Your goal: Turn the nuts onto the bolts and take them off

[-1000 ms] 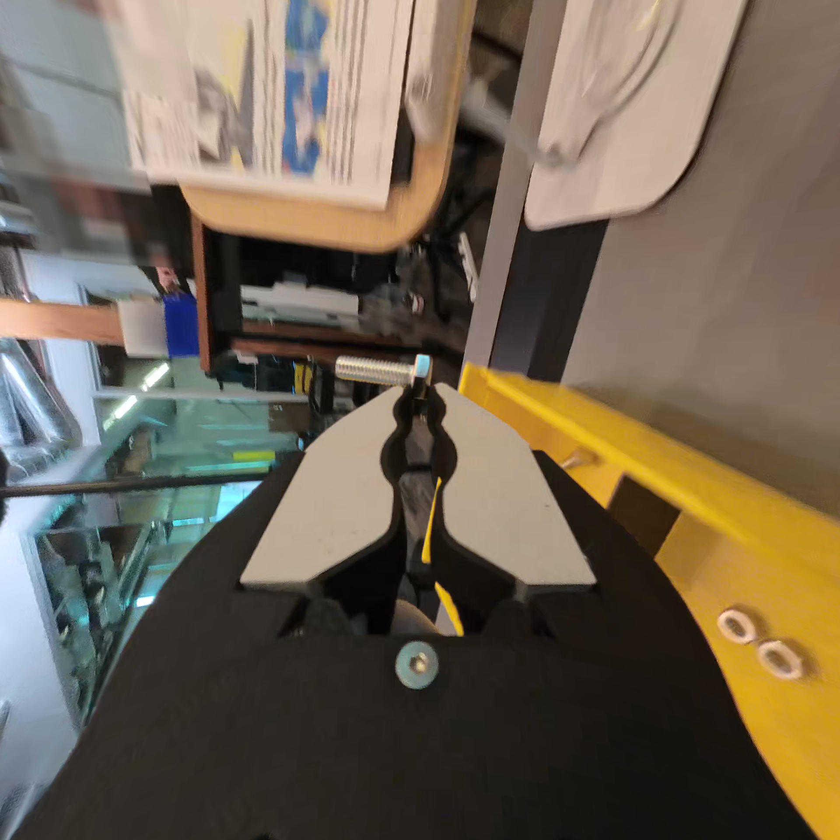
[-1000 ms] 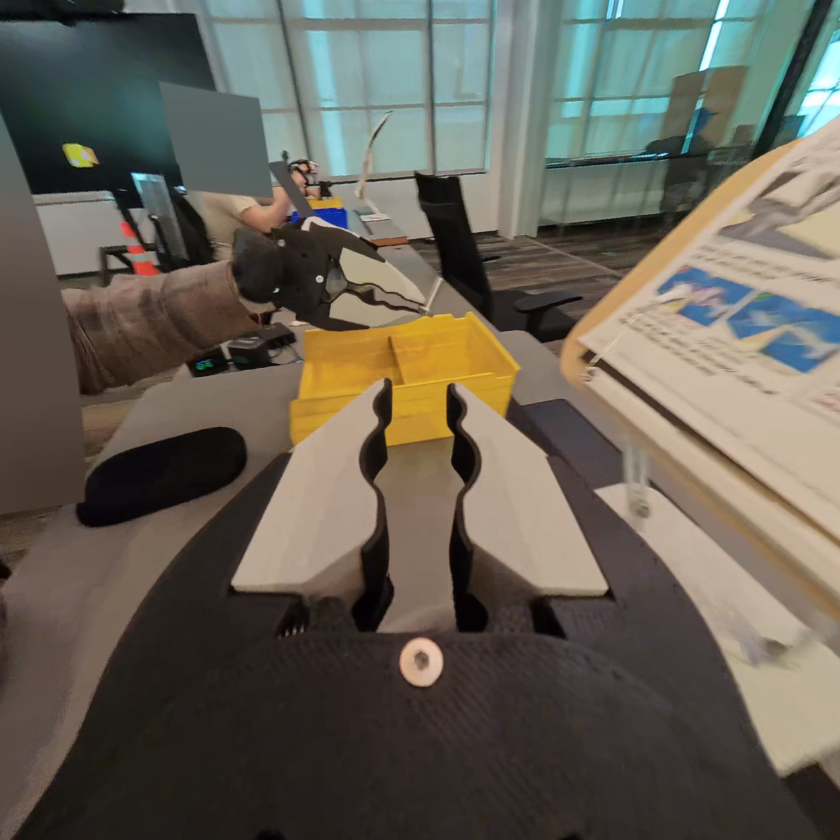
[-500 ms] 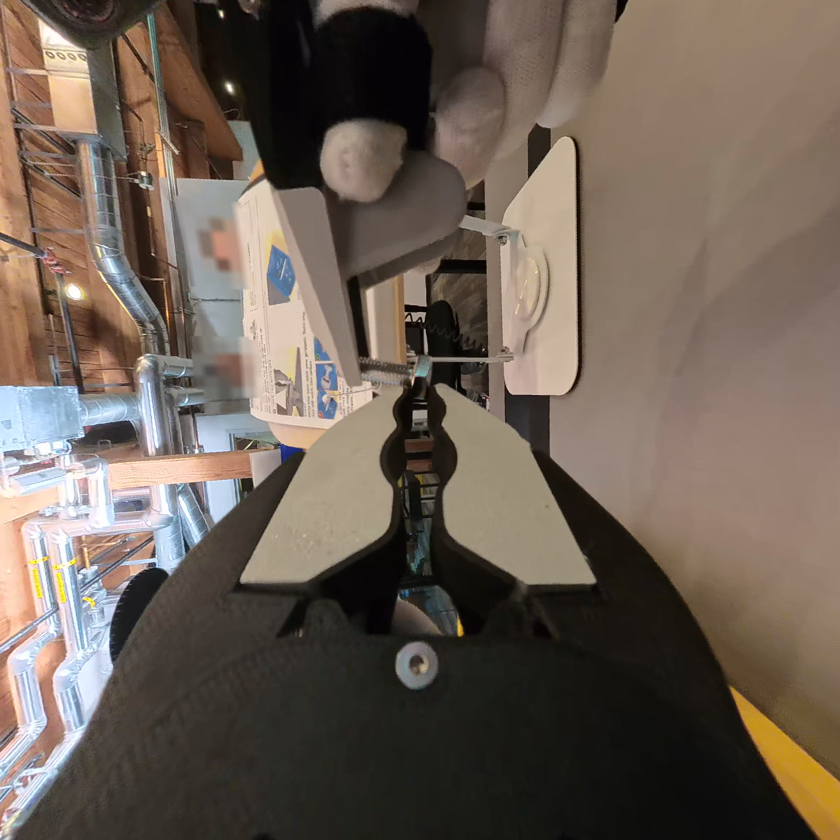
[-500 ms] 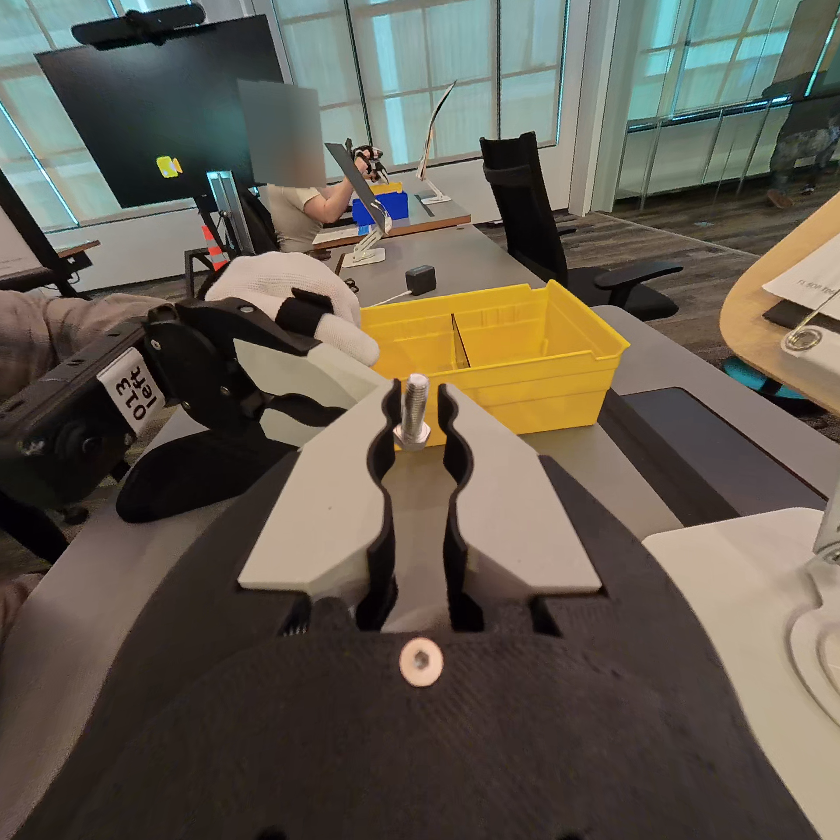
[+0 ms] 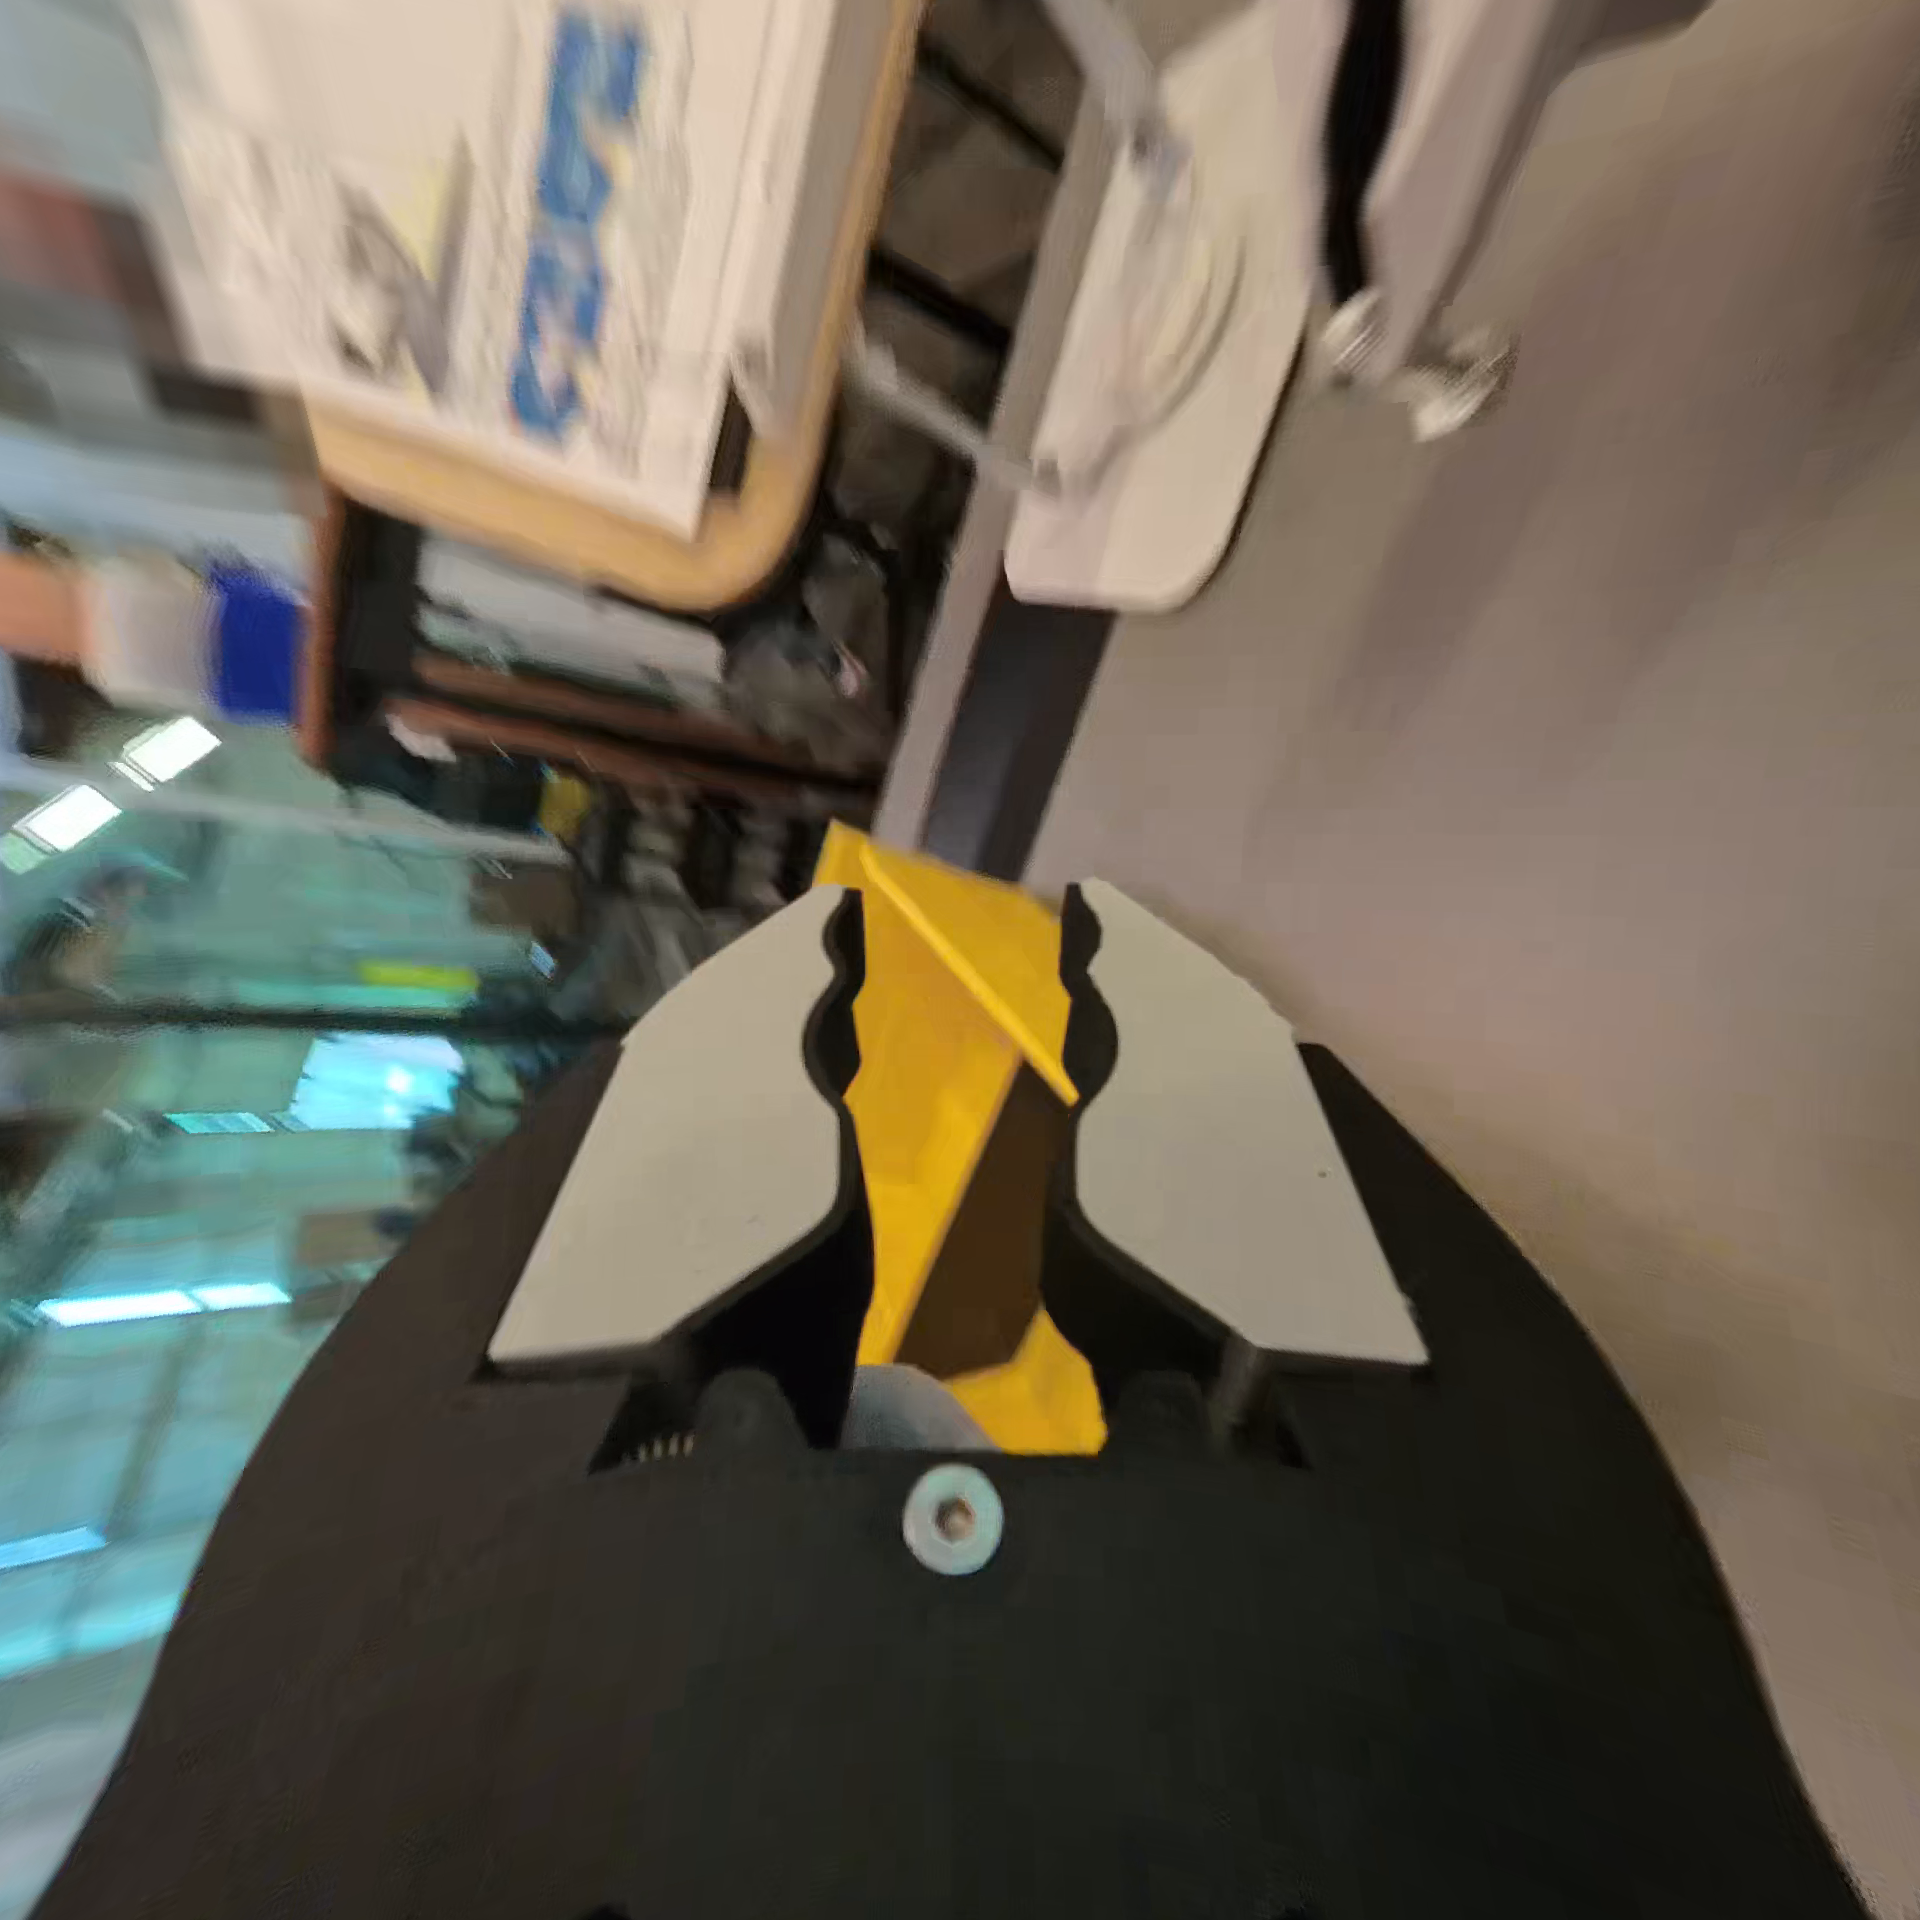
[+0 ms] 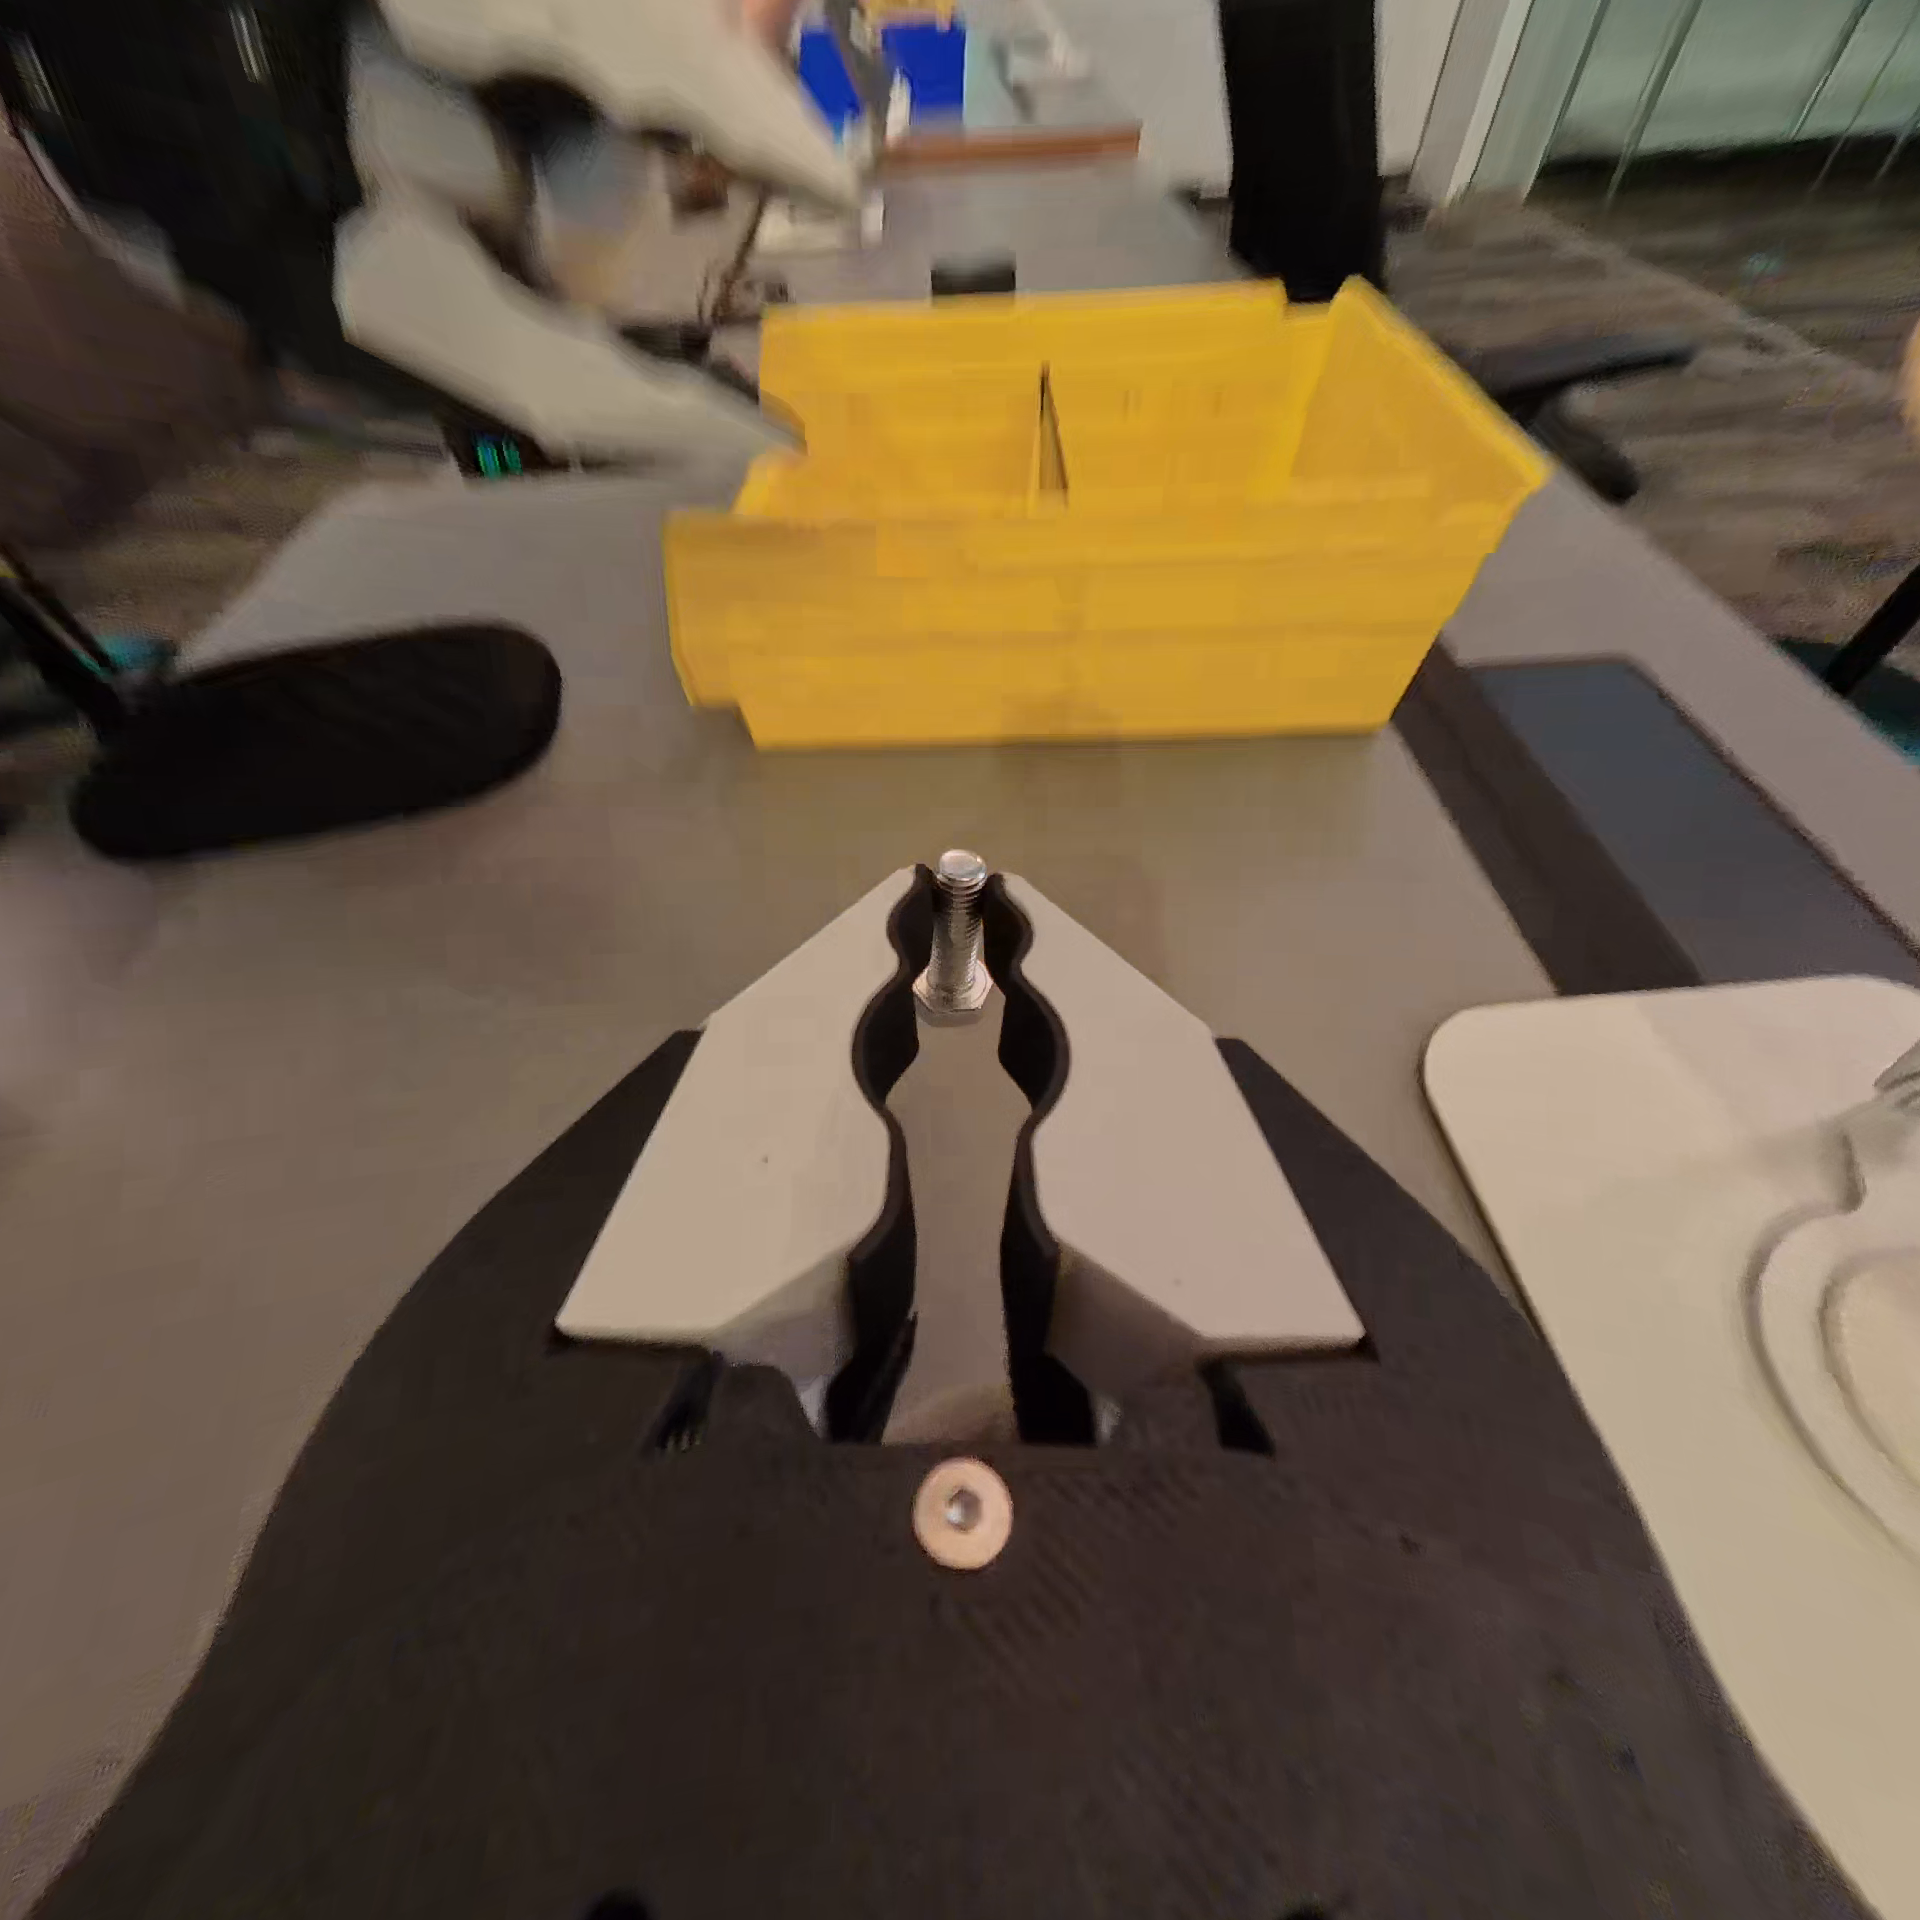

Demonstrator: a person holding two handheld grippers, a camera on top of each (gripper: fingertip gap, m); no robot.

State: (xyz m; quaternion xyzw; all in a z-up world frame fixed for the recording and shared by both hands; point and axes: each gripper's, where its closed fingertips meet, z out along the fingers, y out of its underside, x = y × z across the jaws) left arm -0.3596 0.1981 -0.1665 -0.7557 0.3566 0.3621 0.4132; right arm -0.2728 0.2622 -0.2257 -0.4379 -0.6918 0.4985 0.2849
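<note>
Both views motion-blurred (backgrounds worst), soft indoor light

Silver bolt (image 6: 954, 951); bright yellow divided bin (image 6: 1081, 623); grey counter (image 6: 520, 987); black pad (image 6: 312, 732) at left; white mat (image 6: 1683, 1174) at right; hand-held gripper (image 6: 957, 894) grey-fingered, black-bodied.

There's the short silvery steel bolt (image 6: 954, 951) with its hexagonal head, upright between the grey fingers (image 6: 1117, 1122) of the right gripper (image 6: 956, 894): hex head down and nearer the camera, threaded shank pointing up and away, rounded tip poking just past the fingertips. The wavy inner edges close around it at the head. Above the grey counter (image 6: 520, 1039) it sits, its thread bare of any nut.
</note>
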